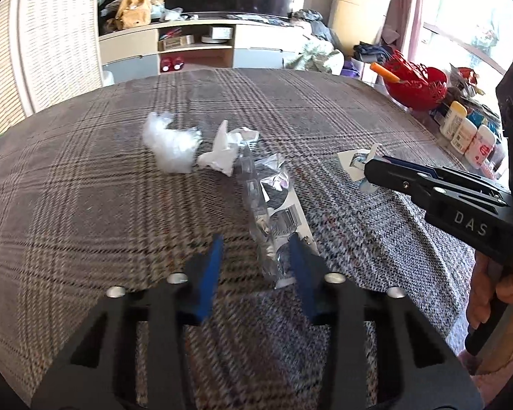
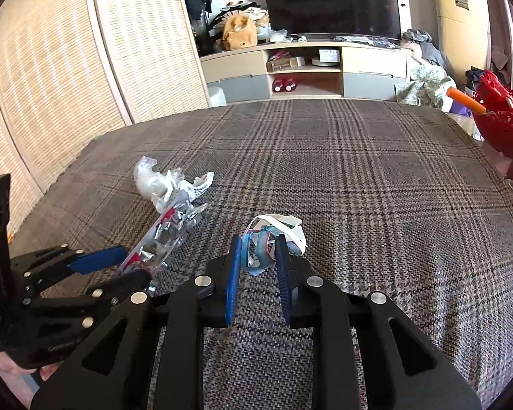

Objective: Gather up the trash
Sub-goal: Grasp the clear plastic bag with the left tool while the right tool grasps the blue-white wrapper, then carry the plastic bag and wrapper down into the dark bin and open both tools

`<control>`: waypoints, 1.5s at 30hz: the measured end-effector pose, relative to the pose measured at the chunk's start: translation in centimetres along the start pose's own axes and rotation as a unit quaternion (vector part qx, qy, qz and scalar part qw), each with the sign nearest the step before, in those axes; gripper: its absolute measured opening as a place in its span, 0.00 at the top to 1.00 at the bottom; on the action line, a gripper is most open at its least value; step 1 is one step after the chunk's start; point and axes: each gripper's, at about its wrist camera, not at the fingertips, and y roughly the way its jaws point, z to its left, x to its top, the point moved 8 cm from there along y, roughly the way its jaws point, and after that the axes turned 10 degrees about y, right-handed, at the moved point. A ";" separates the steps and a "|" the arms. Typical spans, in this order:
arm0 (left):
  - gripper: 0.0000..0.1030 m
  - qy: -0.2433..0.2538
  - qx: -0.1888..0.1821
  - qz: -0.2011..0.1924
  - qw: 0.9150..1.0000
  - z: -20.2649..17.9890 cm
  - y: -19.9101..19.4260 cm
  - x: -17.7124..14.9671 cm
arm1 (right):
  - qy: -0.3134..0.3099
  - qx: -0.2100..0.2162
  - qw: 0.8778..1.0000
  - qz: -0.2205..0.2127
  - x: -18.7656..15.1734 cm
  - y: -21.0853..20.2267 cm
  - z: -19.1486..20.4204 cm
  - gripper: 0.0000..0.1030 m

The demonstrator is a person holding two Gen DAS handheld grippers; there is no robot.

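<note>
My left tool (image 1: 256,256) is wide, its fingers either side of the near end of a clear wrapper (image 1: 273,201) on the plaid worktop (image 1: 85,188). My right tool (image 2: 258,256) is narrow around a paper scrap (image 2: 273,235), right of the wrapper. A tissue (image 1: 169,143) lies farther left.

Both grippers (image 1: 254,249) (image 2: 256,253) seemingly parted.
</note>
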 end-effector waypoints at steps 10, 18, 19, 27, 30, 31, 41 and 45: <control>0.95 0.025 0.007 -0.013 1.000 -1.8 -2.2 -0.3 | -0.002 0.011 1.000 -0.008 -1.2 -2.2 0.6 0.79; 0.95 0.028 0.025 -0.028 0.999 -3.7 -7.4 -2.1 | -0.001 0.020 0.999 -0.027 -3.3 -7.5 1.2 0.79; 0.95 0.028 0.026 -0.030 0.999 -4.0 -8.1 -2.4 | -0.002 0.021 0.999 -0.030 -3.6 -8.3 1.3 0.79; 0.95 0.006 0.031 -0.042 0.999 -7.0 -13.2 -6.9 | -0.006 0.025 0.999 -0.036 -7.7 -13.1 2.2 0.79; 0.95 0.000 0.028 -0.042 0.999 -8.2 -14.4 -9.1 | -0.006 0.024 0.999 -0.027 -9.9 -14.1 2.1 0.79; 0.94 -0.001 0.027 -0.041 0.999 -8.5 -14.6 -9.6 | -0.004 0.024 0.999 -0.024 -10.7 -14.3 2.1 0.79; 0.94 0.007 0.006 0.006 1.000 -12.4 -13.0 -16.5 | 0.023 0.027 0.999 0.018 -18.1 -13.6 0.5 0.79; 0.94 0.004 0.000 0.024 1.000 -13.0 -11.9 -18.7 | 0.026 0.025 0.998 0.049 -20.9 -11.8 0.0 0.79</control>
